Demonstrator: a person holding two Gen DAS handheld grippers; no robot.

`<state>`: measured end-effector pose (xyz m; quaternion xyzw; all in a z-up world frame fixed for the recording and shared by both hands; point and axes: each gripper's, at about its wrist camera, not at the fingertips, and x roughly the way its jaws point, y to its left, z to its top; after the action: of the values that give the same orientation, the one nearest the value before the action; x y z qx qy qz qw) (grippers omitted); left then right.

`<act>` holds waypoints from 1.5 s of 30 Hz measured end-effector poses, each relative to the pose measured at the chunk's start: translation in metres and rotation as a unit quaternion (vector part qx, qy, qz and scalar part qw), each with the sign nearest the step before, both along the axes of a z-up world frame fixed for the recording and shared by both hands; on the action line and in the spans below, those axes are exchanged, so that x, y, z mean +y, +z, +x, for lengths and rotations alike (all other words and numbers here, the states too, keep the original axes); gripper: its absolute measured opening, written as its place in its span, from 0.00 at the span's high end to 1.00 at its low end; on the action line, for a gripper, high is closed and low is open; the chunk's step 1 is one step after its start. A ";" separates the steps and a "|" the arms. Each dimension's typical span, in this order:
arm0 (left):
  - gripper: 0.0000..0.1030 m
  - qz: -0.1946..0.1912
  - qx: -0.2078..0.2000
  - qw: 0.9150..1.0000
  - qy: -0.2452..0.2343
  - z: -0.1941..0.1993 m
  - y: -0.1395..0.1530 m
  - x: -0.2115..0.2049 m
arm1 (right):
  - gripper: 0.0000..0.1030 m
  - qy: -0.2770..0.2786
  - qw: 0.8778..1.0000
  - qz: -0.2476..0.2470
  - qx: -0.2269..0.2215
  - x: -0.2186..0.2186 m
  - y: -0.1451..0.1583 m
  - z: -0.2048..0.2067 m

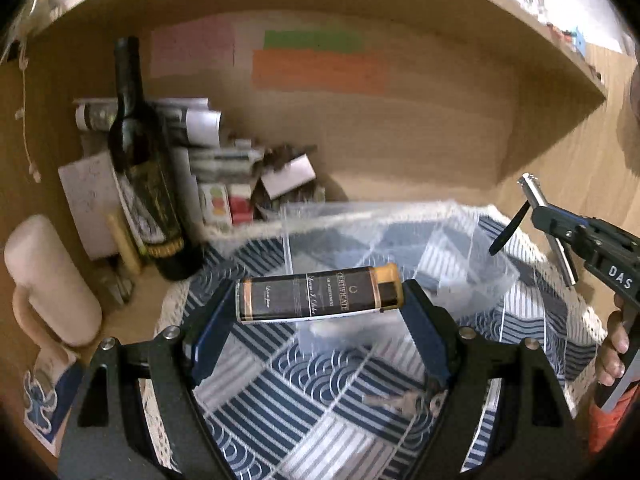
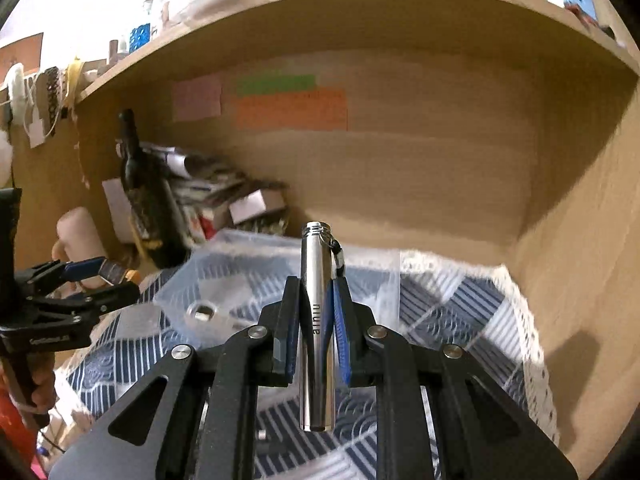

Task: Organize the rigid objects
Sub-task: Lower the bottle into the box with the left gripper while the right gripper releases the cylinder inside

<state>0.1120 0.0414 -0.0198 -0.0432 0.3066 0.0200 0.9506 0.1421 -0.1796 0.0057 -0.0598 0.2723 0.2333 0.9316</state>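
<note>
My left gripper (image 1: 320, 296) is shut on a dark lighter (image 1: 318, 294) with a gold cap and "Certificate" print, held crosswise above the patterned cloth, just in front of a clear plastic box (image 1: 400, 240). My right gripper (image 2: 316, 292) is shut on a silver metal cylinder (image 2: 317, 320) with a black strap, held upright between the blue pads. The same cylinder (image 1: 550, 228) shows in the left wrist view at the right, above the box's right side. The clear box (image 2: 224, 280) lies left of my right gripper and holds a small silver ring-like piece (image 2: 202, 312). The left gripper with the lighter (image 2: 114, 272) shows at the far left.
A blue-and-white patterned cloth (image 1: 300, 380) covers the desk; keys (image 1: 404, 402) lie on it. A dark wine bottle (image 1: 144, 168), a pale mug (image 1: 48, 280), stacked papers and small boxes (image 1: 240, 176) crowd the back left corner. A wooden shelf (image 2: 360, 12) overhangs; a wooden side wall (image 2: 580, 240) stands right.
</note>
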 end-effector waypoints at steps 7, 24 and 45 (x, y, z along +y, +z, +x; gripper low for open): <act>0.21 0.011 0.003 1.000 -0.011 0.035 0.006 -0.005 | 0.86 0.002 1.000 -0.010 -0.010 0.014 0.003 0.028; 0.21 0.022 0.101 0.993 -0.056 0.112 -0.060 -0.025 | 0.86 0.009 0.993 -0.079 0.083 0.035 -0.064 0.100; 0.07 0.017 0.082 0.995 -0.053 0.096 -0.036 -0.021 | 0.61 0.007 0.993 -0.086 0.081 0.030 -0.050 0.086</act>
<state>0.2076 0.0209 -0.0556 -0.0092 0.3846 -0.0218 0.9228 0.2279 -0.1492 -0.0445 -0.1230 0.3653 0.2196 0.8962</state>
